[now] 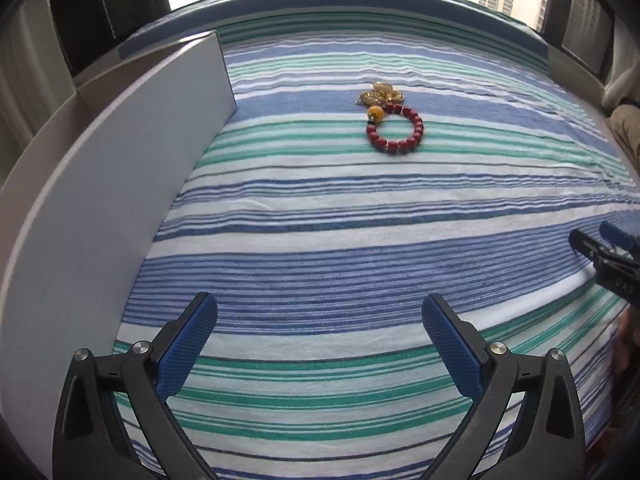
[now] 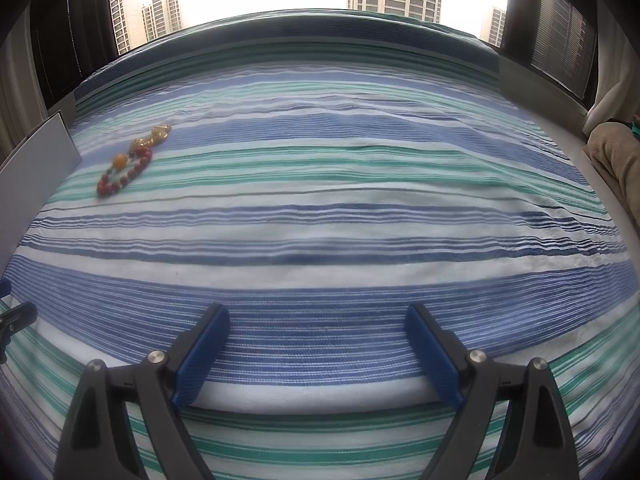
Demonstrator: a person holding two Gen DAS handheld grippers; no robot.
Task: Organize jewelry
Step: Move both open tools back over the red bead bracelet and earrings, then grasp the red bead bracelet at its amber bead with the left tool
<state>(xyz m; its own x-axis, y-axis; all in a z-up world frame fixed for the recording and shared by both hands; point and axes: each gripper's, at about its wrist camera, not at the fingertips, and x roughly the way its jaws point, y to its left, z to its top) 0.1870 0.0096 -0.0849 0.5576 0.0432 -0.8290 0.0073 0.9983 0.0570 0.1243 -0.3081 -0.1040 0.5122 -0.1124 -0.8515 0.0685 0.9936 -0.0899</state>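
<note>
A red bead bracelet with one amber bead lies on the striped cloth, touching a small heap of gold jewelry just behind it. My left gripper hovers open well short of them, nothing between its blue pads. In the right wrist view the same bracelet and gold heap sit far off to the left. My right gripper is open and holds nothing; its tip shows at the right edge of the left wrist view.
A white open box stands along the left side of the cloth; its end appears in the right wrist view. A window with tower blocks lies beyond the far edge. A person's beige trouser leg is at the right.
</note>
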